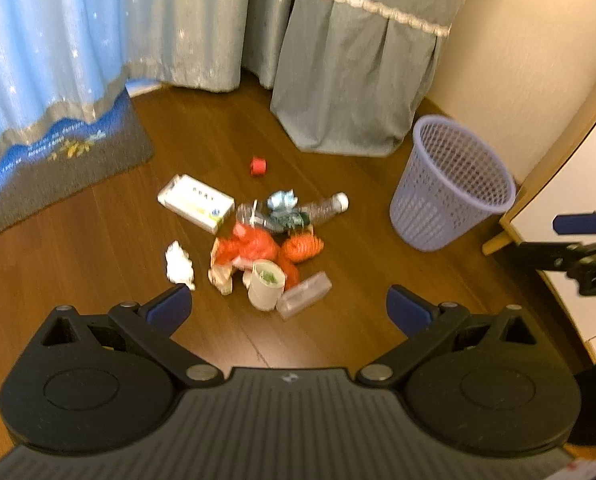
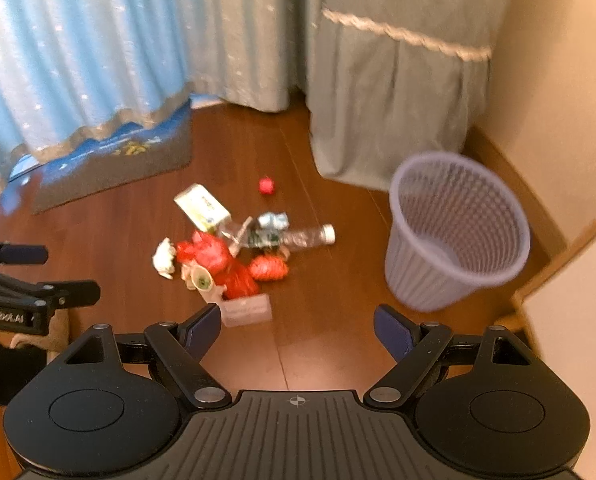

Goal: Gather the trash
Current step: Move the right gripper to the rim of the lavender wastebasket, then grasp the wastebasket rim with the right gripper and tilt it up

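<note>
A home room: curtains, doormat, wooden floor.

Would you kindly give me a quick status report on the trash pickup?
Left gripper open, empty; right gripper open, empty. Trash pile on floor, untouched. Basket upright, right of pile, looks empty. Path clear.
</note>
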A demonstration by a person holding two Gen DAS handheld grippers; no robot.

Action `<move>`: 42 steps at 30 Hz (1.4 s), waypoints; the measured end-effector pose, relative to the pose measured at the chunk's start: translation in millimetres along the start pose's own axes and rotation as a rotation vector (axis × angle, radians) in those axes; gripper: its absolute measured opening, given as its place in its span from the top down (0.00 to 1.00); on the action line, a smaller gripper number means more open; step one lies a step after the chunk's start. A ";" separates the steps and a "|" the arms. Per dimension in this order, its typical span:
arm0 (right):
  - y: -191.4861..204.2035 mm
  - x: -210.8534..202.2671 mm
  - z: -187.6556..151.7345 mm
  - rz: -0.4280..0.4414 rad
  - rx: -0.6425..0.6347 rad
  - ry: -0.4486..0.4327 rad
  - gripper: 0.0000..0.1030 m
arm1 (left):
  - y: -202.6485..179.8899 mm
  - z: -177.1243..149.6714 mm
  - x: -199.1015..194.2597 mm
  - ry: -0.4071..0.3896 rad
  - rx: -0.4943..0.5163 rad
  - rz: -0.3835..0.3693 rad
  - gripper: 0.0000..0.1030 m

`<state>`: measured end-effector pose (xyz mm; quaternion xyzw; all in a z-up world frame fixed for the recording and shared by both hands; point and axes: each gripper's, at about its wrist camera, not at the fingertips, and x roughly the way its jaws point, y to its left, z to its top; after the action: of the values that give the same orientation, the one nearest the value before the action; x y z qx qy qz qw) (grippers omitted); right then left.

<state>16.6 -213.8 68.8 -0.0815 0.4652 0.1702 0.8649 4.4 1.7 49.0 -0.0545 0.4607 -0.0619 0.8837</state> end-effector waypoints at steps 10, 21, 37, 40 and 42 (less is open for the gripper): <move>-33.4 -62.7 73.3 0.086 -0.171 -0.075 0.21 | -6.4 58.4 -25.2 -0.080 0.065 -0.026 0.01; -129.4 -11.1 65.8 0.109 -0.102 -0.107 0.21 | 7.3 118.9 0.9 -0.014 0.265 -0.076 0.01; -158.2 204.7 -8.2 0.041 -0.206 -0.161 0.48 | 65.6 72.7 188.7 -0.011 0.258 -0.206 0.02; -153.5 223.3 -18.3 0.032 -0.290 -0.175 0.59 | 65.9 57.1 197.5 -0.041 0.215 -0.226 0.02; -154.0 233.6 -22.8 0.021 -0.318 -0.191 0.64 | 65.0 50.2 198.0 -0.060 0.188 -0.237 0.02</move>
<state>174.8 -312.6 -140.9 -0.1958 0.3489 0.2576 0.8795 161.9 36.2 -92.2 -0.0274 0.4168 -0.2067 0.8848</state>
